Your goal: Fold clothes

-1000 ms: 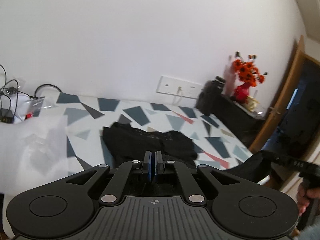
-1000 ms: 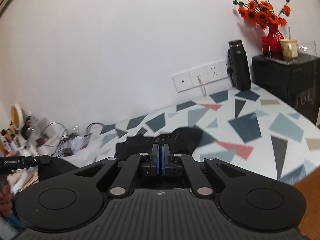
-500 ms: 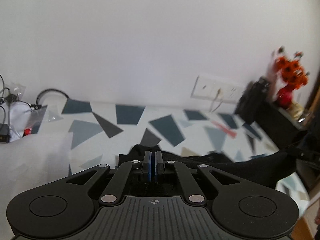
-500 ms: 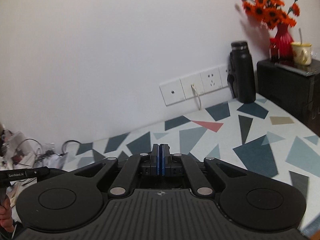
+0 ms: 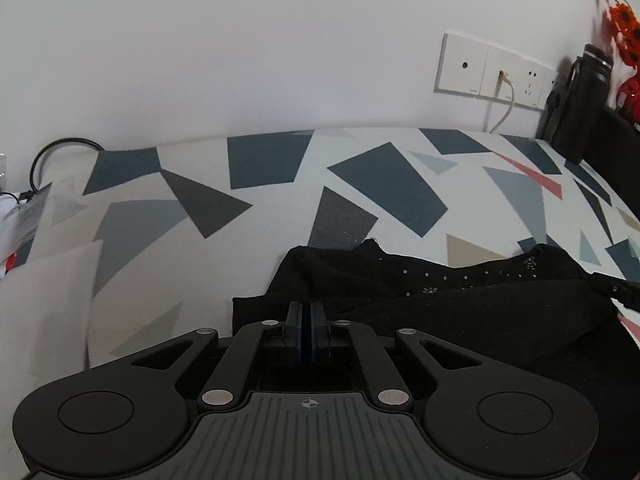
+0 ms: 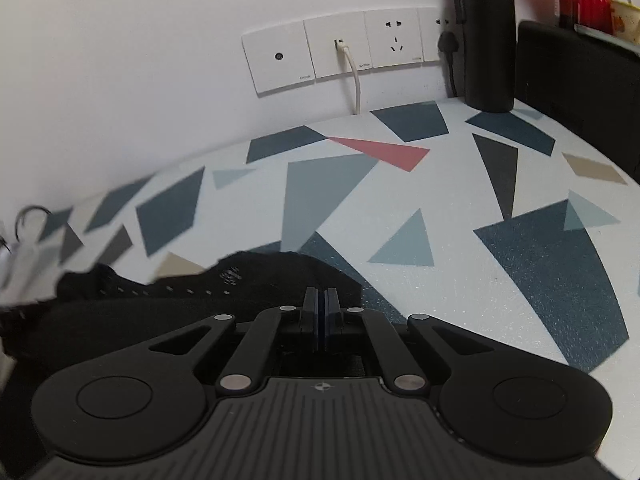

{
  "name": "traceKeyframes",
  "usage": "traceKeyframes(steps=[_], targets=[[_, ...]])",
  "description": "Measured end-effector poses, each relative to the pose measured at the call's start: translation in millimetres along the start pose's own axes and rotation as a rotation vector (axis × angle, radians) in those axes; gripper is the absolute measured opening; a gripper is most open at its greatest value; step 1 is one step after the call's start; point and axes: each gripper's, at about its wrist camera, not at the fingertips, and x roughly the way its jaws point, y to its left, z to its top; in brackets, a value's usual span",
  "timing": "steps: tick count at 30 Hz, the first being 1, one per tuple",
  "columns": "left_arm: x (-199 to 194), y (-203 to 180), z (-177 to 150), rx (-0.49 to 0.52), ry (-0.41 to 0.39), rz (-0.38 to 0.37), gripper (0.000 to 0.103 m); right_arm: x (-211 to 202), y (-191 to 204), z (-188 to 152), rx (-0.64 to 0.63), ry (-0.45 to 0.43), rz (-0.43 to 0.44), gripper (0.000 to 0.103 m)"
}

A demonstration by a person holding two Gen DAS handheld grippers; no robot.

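Observation:
A black garment point(image 5: 440, 304) with small pale studs lies on the patterned table point(image 5: 260, 240), its near part doubled over the far part. My left gripper point(image 5: 306, 304) sits low over the garment's left edge. Its jaws are opening, with a narrow dark slit between the pads and the cloth right at their tips. My right gripper point(image 6: 321, 290) is shut on the garment point(image 6: 160, 312) at its right end. In the left wrist view the right gripper point(image 5: 600, 278) shows with the cloth drawn up to it.
A black bottle point(image 6: 488, 40) and a black box point(image 6: 580, 72) stand at the back right by the wall sockets point(image 6: 340, 48), where a white cable is plugged in. A white sheet point(image 5: 44, 300) and a black cable loop point(image 5: 60, 148) lie at the left.
Both grippers have come forward and down toward the table, carrying the garment's near edge over its far part. A slit has appeared between the left pads.

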Motion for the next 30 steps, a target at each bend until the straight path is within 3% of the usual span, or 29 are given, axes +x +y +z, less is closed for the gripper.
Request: traceKeyframes(steps=[1, 2, 3, 4, 7, 11, 16, 20, 24, 30], targets=[[-0.2, 1.1, 1.0, -0.005, 0.003, 0.007, 0.03, -2.4, 1.1, 0.4, -0.009, -0.004, -0.005, 0.004], [-2.5, 4.0, 1.6, -0.005, -0.004, 0.015, 0.04, -5.3, 2.0, 1.2, -0.017, -0.008, -0.01, 0.005], [-6.9, 8.2, 2.4, -0.004, -0.021, 0.017, 0.062, -8.3, 2.9, 1.9, -0.024, -0.012, -0.015, 0.011], [-13.6, 13.7, 3.1, -0.008, -0.044, 0.007, 0.066, -11.2, 3.9, 2.7, -0.031, -0.015, -0.02, 0.02], [-40.3, 29.9, 6.6, -0.019, -0.081, -0.029, 0.056, -32.8, -0.4, 11.4, 0.005, -0.029, -0.032, 0.04], [-78.0, 34.9, -4.0, -0.03, -0.089, -0.083, 0.045, -62.0, 2.3, 14.5, 0.0, -0.033, 0.006, 0.041], [-73.2, 3.9, -40.9, 0.109, 0.02, -0.148, 0.031, -65.8, 29.5, -9.3, -0.171, 0.016, 0.054, 0.041], [-53.0, -11.4, -50.5, 0.116, 0.056, -0.134, 0.029, -52.5, 38.5, -17.8, -0.195, 0.026, 0.103, 0.041], [-35.3, -22.3, -46.1, 0.164, 0.063, -0.098, 0.03, -30.6, 43.1, -19.3, -0.276, 0.082, 0.036, 0.042], [-20.9, -26.4, -23.3, 0.146, 0.045, -0.079, 0.031, -18.7, 31.0, -7.0, -0.211, 0.07, 0.046, 0.043]])
